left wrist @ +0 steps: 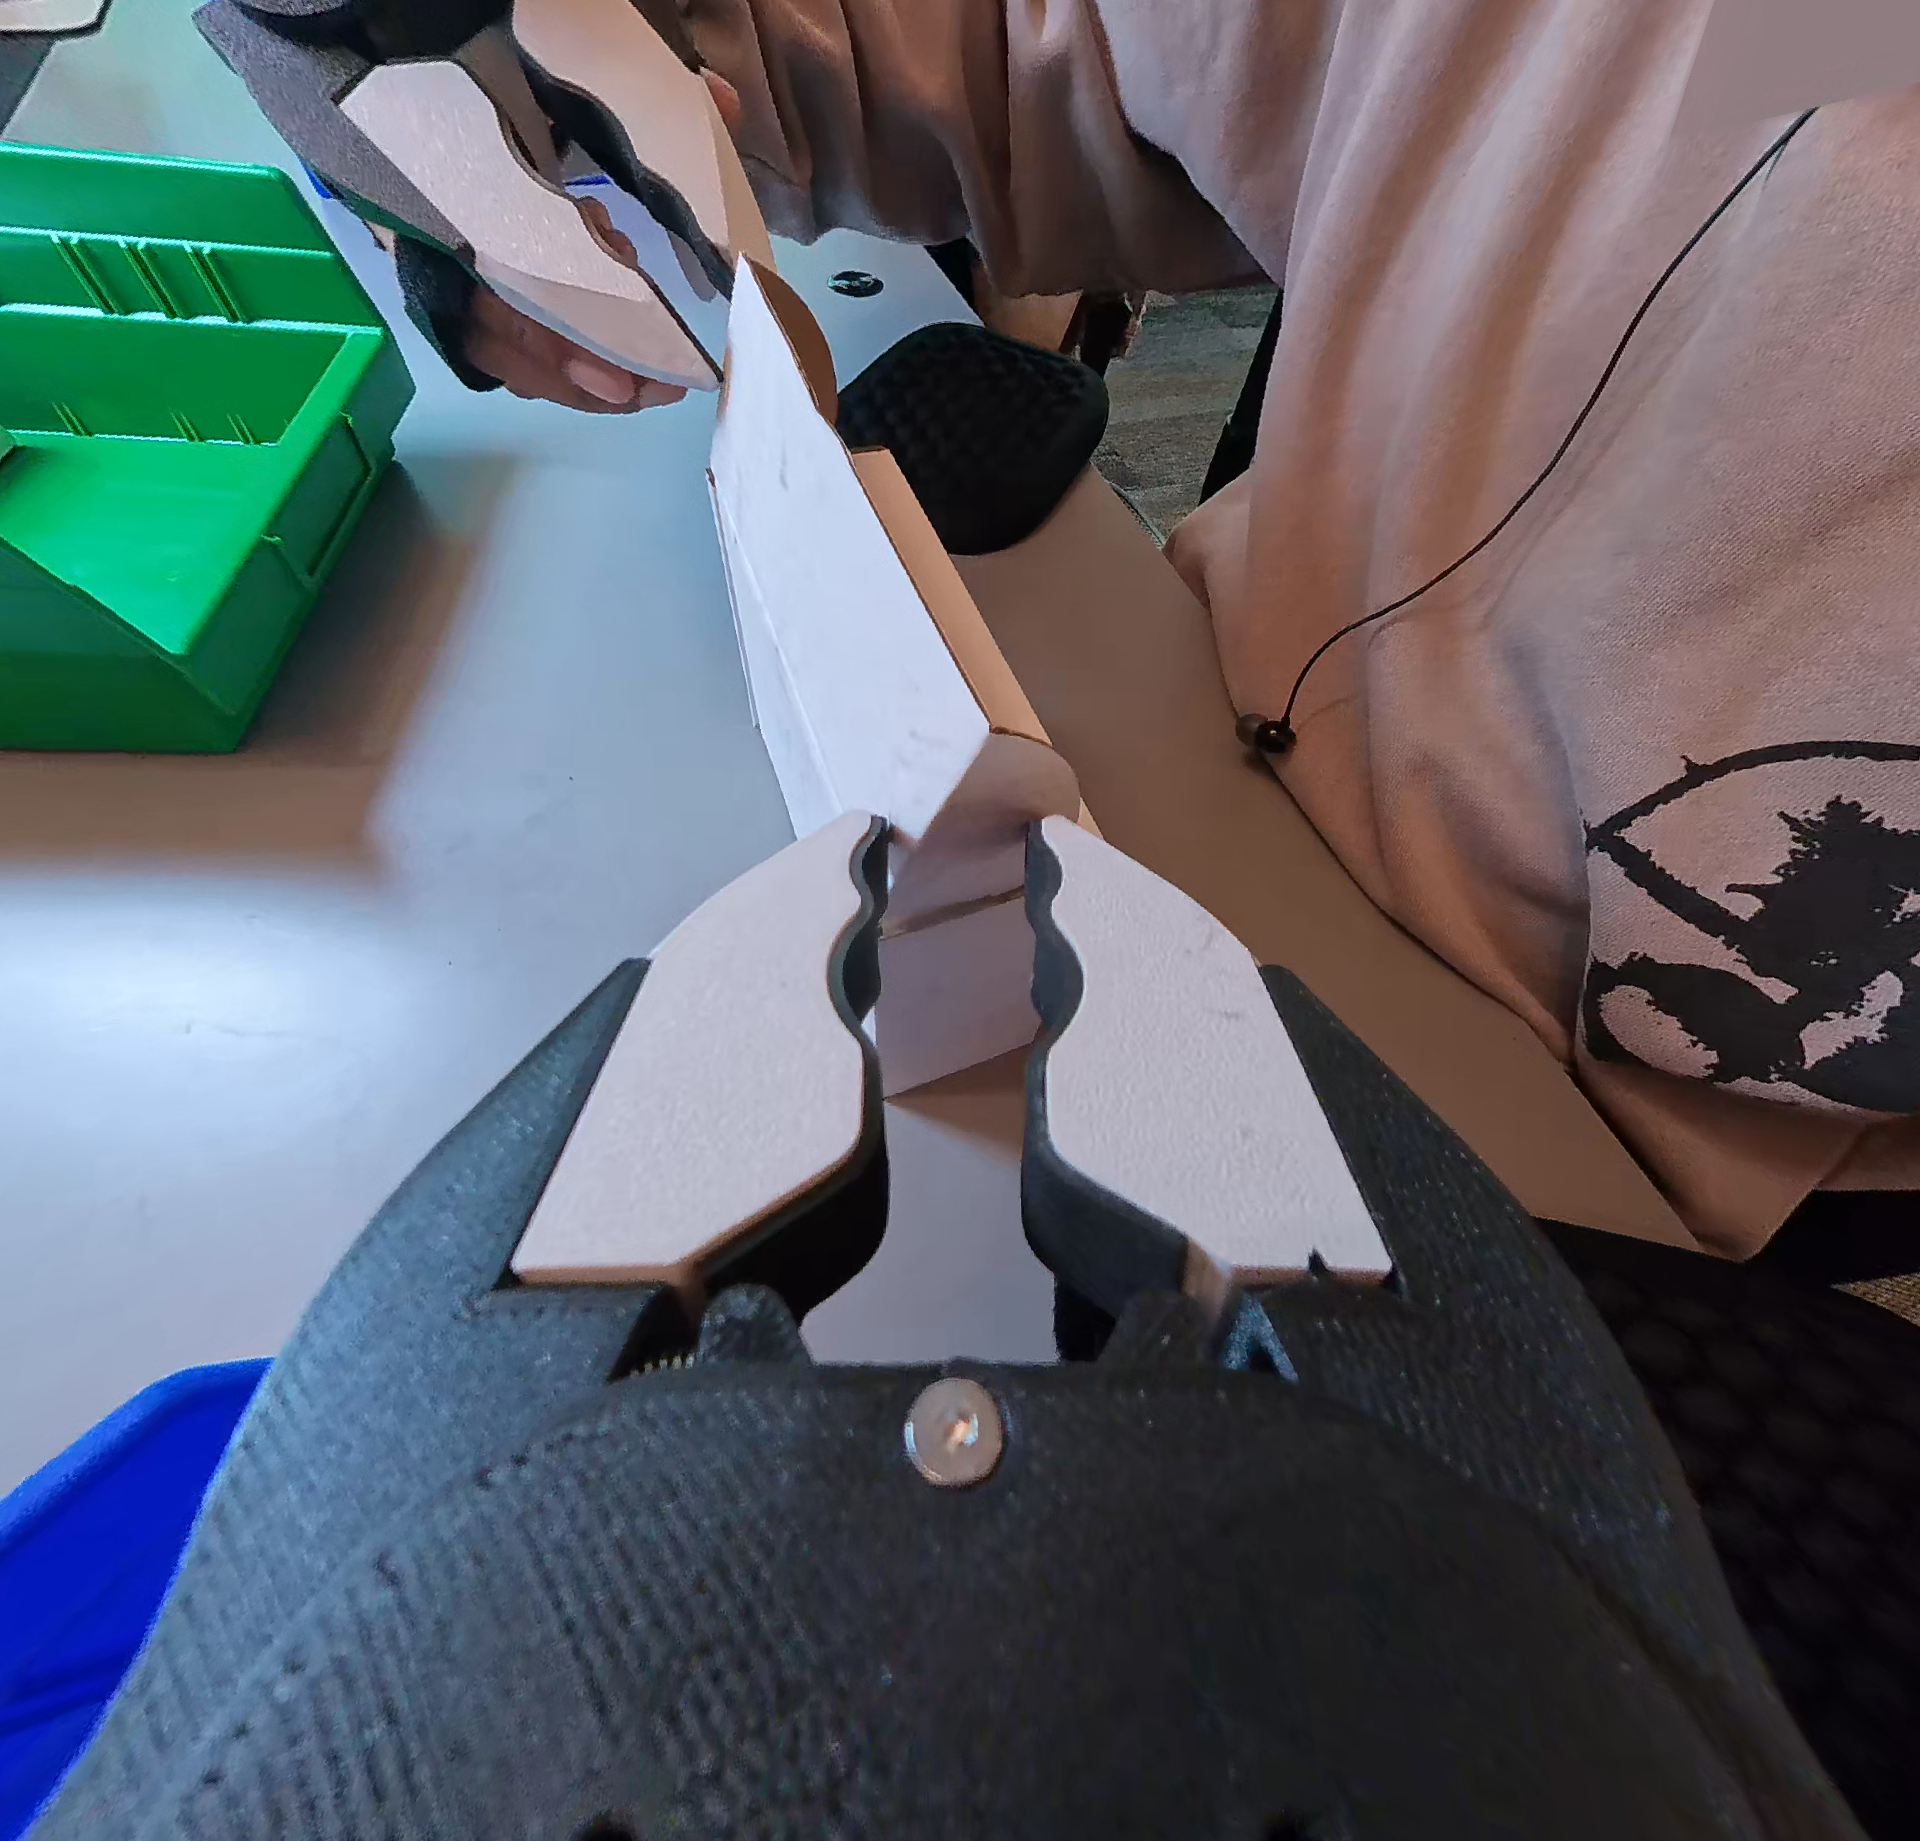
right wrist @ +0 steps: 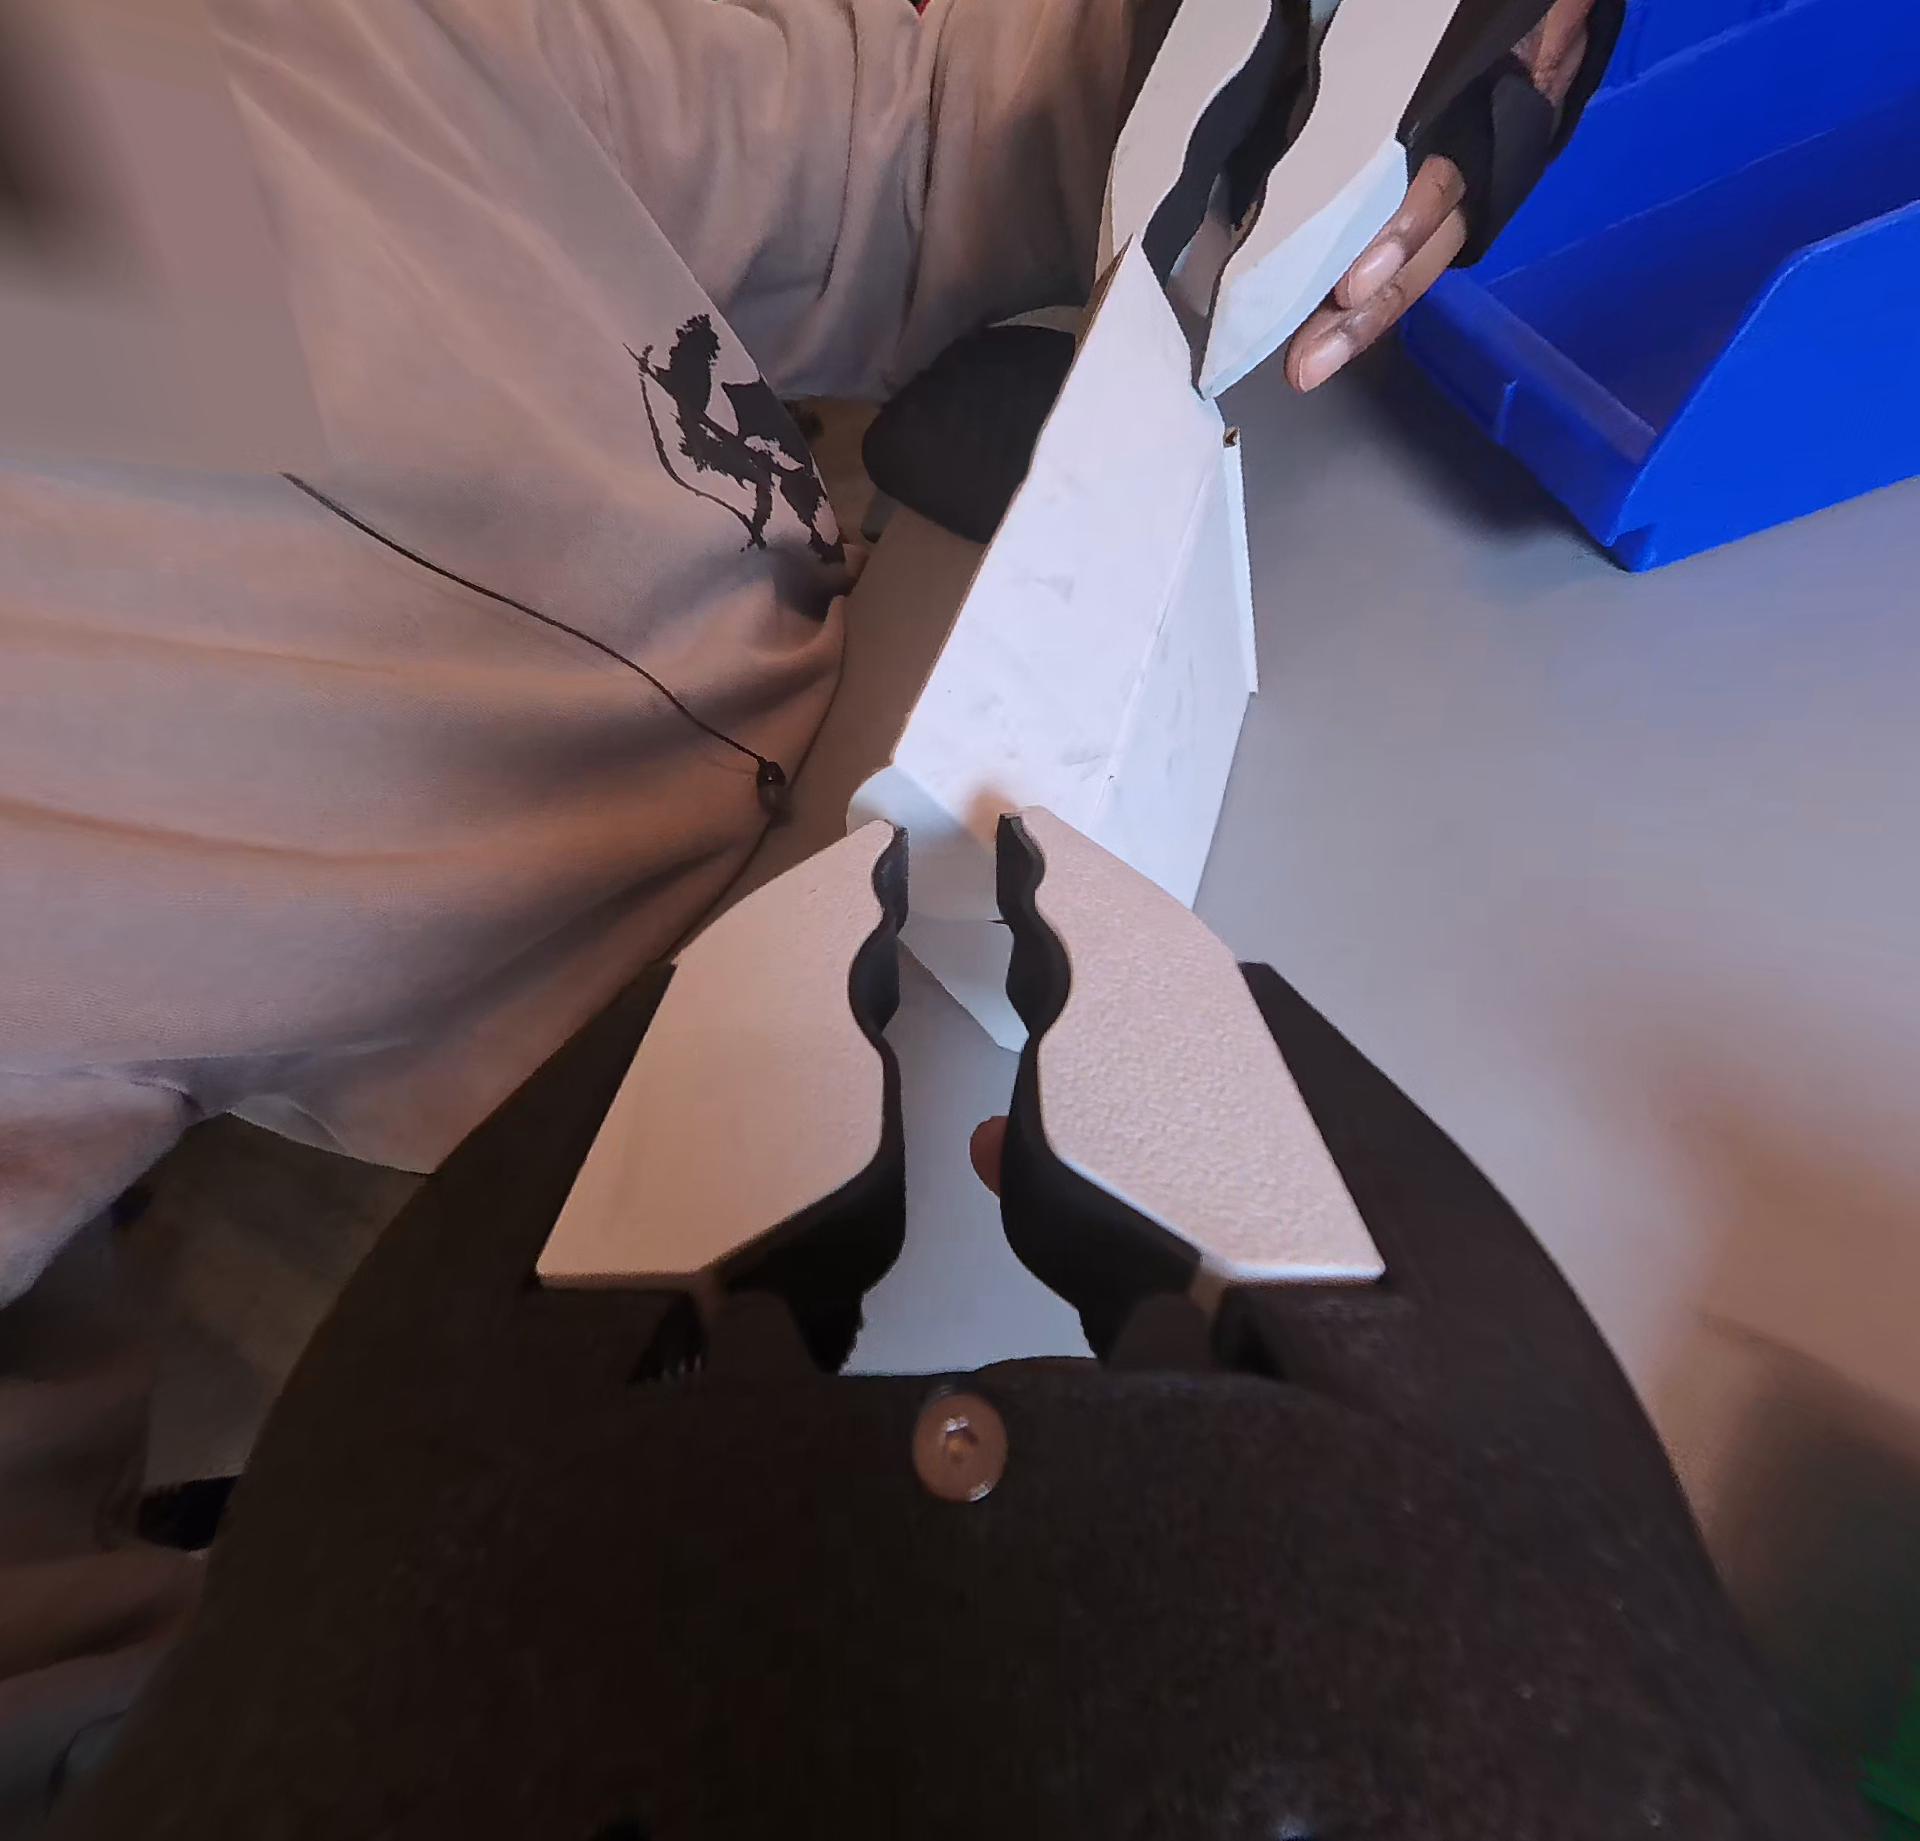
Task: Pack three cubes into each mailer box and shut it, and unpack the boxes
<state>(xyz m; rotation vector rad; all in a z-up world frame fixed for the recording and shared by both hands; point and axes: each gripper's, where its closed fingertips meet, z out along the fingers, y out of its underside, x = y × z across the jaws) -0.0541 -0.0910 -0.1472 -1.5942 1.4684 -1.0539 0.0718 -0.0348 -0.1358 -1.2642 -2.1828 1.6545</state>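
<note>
A white mailer box (left wrist: 831, 596) with a brown inside stands near the table's edge, its lid raised on edge between my two grippers. My left gripper (left wrist: 956, 846) is shut on the rounded flap at the lid's near end. My right gripper (right wrist: 951, 846) is shut on the rounded flap at the other end of the box (right wrist: 1081, 596). Each gripper also shows at the far end in the other's view: the right one in the left wrist view (left wrist: 717, 378), the left one in the right wrist view (right wrist: 1205, 383). No cubes are in view; the lid hides the box's inside.
A green bin (left wrist: 177, 441) stands on the grey table (left wrist: 468, 856) left of the box. A blue bin (right wrist: 1714, 285) stands on the other side and shows low in the left wrist view (left wrist: 73, 1542). A person's torso and a black armrest (left wrist: 966, 430) are just beyond the table's edge. The grippers' ends are close to 15 cm from one another.
</note>
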